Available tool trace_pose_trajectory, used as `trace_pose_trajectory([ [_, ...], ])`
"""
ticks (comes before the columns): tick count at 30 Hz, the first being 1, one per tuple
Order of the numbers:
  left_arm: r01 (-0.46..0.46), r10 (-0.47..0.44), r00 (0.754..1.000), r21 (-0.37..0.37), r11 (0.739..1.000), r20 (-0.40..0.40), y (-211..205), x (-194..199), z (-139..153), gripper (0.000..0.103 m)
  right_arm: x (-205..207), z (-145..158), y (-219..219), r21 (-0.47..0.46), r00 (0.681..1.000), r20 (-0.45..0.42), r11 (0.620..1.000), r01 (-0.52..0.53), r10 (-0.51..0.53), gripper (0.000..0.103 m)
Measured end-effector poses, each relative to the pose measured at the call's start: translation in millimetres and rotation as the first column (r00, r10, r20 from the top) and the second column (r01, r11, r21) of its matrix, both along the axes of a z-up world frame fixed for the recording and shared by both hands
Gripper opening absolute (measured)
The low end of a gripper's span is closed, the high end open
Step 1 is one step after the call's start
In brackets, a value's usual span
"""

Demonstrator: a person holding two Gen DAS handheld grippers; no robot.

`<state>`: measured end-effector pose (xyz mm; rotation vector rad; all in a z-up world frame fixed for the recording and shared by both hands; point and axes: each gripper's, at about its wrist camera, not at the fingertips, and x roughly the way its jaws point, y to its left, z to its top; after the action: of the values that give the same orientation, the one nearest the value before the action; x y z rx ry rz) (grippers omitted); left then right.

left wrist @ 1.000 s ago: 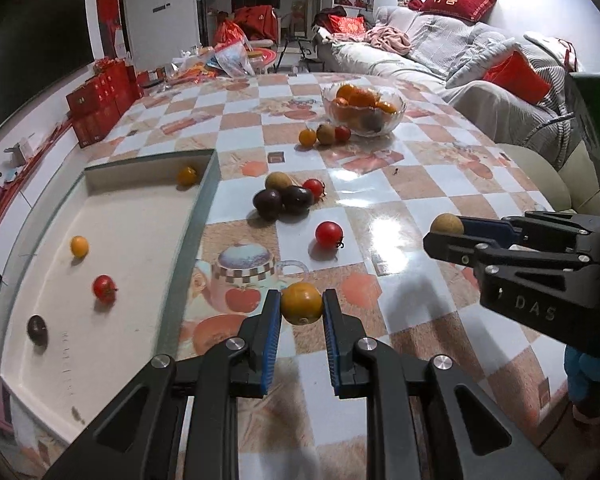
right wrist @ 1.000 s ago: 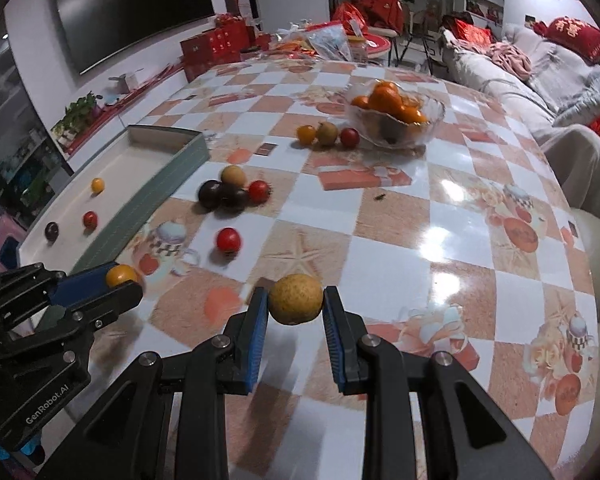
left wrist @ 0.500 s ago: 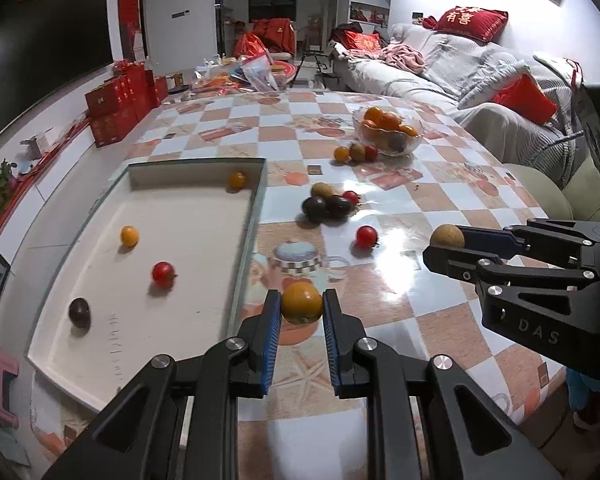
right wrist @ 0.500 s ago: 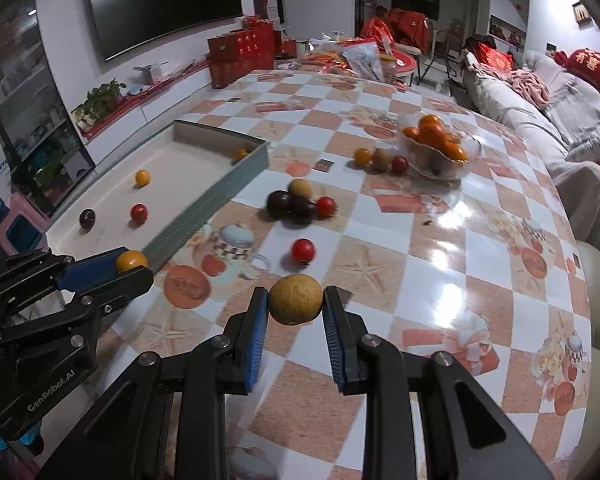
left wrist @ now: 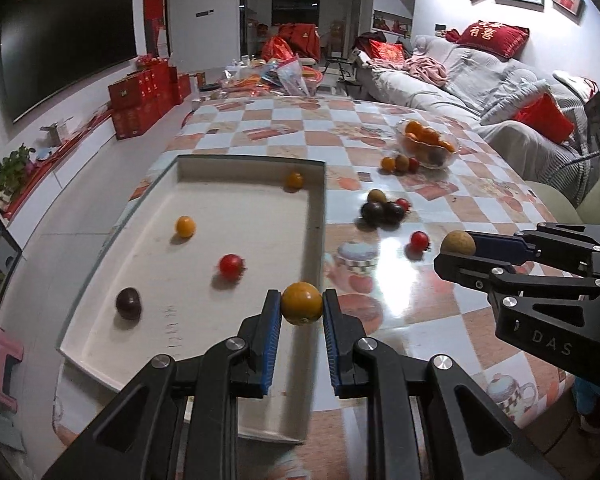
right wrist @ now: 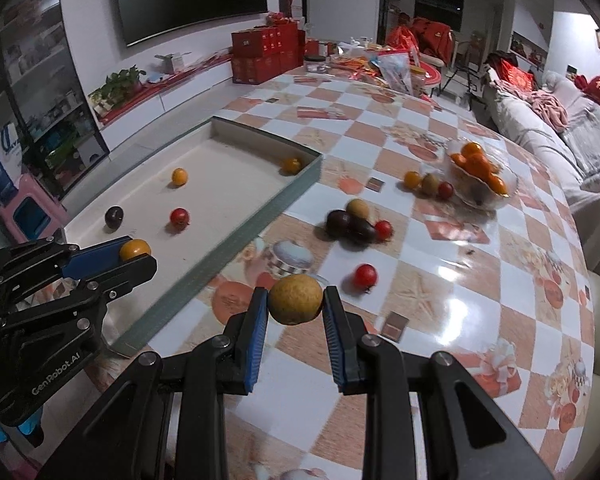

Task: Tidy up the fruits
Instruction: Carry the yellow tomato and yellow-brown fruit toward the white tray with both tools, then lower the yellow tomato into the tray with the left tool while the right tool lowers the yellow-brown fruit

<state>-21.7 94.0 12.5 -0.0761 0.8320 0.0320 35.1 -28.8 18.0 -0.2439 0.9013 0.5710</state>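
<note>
Left wrist view showed the left gripper (left wrist: 301, 309) with its blue-padded jaws drawn in just far enough to clamp a round orange-yellow fruit (left wrist: 302, 303), each pad pressed against one side of it and the fruit held clear above the near right corner of the shallow white rectangular tray (left wrist: 188, 344). In the right wrist view the right gripper (right wrist: 295, 305) was likewise clamped on a round, rough-skinned tan fruit (right wrist: 295, 299), its jaws parted only by the fruit's width, held in the air over the checkered orange-and-white tablecloth (right wrist: 440, 320) just beside the tray's long wall. Inside the tray lay four loose fruits, well apart from one another: a dark purple round fruit (left wrist: 128, 303), a red tomato-like fruit (left wrist: 231, 266), a small yellow-orange fruit (left wrist: 185, 226), and another orange fruit (left wrist: 294, 180) in the far right corner against the wall. On the cloth beyond the grippers sat a lone red cherry tomato (right wrist: 366, 275), then a tight cluster of dark, tan and red fruits (right wrist: 356, 222) touching each other, then a row of three small fruits (right wrist: 429, 184) just beside a clear glass bowl of oranges (right wrist: 480, 176). A grey sofa with red cushions (left wrist: 496, 80) stood beyond the table.
</note>
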Motion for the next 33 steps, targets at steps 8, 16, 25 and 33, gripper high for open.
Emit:
trace_pose_trajectory([
  [8, -0.06, 0.06, 0.998, 0.017, 0.998, 0.009, 40.3, -5.0, 1.2, 0.022, -1.8, 1.9, 36.5, -0.007, 0.999, -0.004, 0.999, -0.054, 0.054, 0.03],
  [16, -0.137, 0.137, 0.99, 0.051, 0.989, -0.008, 85.6, -5.9, -2.5, 0.022, -3.6, 4.0, 75.5, 0.002, 0.993, -0.012, 0.993, -0.115, 0.115, 0.03],
  [25, -0.118, 0.123, 0.99, 0.071, 0.99, -0.071, 92.3, 3.2, -18.7, 0.022, 2.0, -7.6, 106.1, -0.004, 0.987, -0.048, 0.988, -0.152, 0.151, 0.03],
  [33, -0.122, 0.136, 0.983, 0.109, 0.987, -0.127, 89.3, 21.1, -36.8, 0.022, 7.8, -24.1, 119.4, -0.013, 0.982, -0.089, 0.985, -0.17, 0.169, 0.03],
])
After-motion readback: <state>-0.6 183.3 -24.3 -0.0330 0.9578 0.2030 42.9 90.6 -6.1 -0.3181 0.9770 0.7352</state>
